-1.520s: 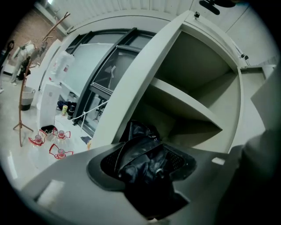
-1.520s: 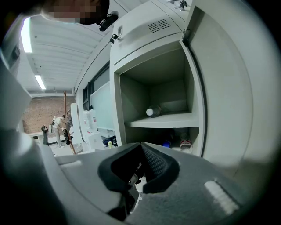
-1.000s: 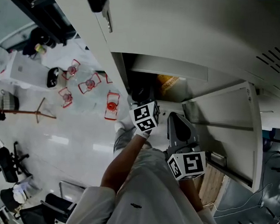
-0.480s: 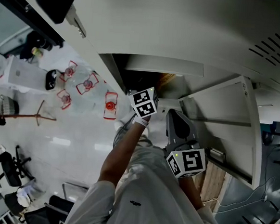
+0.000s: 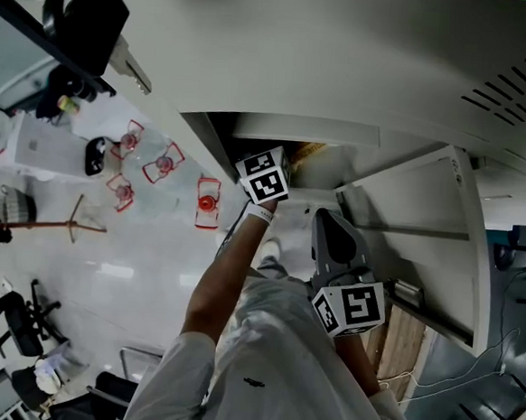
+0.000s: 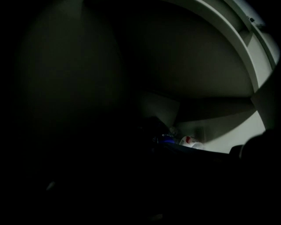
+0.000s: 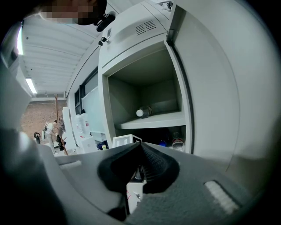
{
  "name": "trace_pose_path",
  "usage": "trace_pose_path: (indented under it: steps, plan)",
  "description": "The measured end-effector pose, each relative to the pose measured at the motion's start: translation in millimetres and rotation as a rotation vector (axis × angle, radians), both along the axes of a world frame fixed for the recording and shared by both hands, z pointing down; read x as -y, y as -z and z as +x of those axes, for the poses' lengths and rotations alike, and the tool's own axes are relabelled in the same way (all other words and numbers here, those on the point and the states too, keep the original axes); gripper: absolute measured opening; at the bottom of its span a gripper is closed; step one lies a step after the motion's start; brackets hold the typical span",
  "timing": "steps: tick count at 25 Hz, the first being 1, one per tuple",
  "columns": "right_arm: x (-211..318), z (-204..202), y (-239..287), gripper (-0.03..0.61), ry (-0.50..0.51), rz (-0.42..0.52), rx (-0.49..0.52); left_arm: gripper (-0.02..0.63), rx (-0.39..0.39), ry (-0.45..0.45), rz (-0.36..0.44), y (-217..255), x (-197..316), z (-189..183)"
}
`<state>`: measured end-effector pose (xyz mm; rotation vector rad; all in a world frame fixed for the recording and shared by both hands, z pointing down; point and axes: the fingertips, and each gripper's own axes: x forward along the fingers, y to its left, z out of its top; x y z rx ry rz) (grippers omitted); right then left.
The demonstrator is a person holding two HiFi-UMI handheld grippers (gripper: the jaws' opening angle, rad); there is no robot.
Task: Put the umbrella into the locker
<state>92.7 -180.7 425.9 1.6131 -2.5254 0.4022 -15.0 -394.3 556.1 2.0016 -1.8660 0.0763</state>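
Note:
The grey locker (image 5: 347, 66) stands open, its door (image 5: 425, 226) swung out to the right. My left gripper reaches into the dark lower opening; only its marker cube (image 5: 264, 177) shows in the head view, and the jaws are hidden. The left gripper view is almost black. A dark long shape (image 6: 197, 151) crosses its lower part, and I cannot tell whether it is the umbrella. My right gripper (image 5: 326, 219) hangs outside the opening with its pads (image 7: 151, 162) meeting at the tips and nothing between them. In the right gripper view the left cube (image 7: 125, 140) sits at the lower compartment.
A bottle (image 7: 144, 111) lies on the locker's upper shelf (image 7: 151, 121). Small items (image 7: 178, 143) stand at the back of the lower compartment. A black device (image 5: 83, 18) sits up at the left. On the floor are red-framed objects (image 5: 207, 200) and a wooden stand (image 5: 72, 221).
In the head view the left cube has moved up and left, deeper into the locker opening. The right gripper has stayed where it was.

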Motion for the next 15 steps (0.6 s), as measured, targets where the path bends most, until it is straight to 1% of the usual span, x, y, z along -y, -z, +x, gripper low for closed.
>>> trace_pose_path:
  steps: [8,11,15]
  plan:
    - [4.0,3.6,-1.0,0.002,-0.012,-0.002,0.003,0.266,0.028,0.004,0.005,-1.5,7.4,1.7]
    - [4.9,1.2,0.4,0.002,-0.005,-0.002,0.001,0.290,0.017,-0.010,0.001,-1.6,7.6,3.6]
    - [5.1,-3.3,-0.5,0.002,0.002,0.001,0.017,0.351,0.015,-0.027,-0.007,-2.2,1.6,3.5]
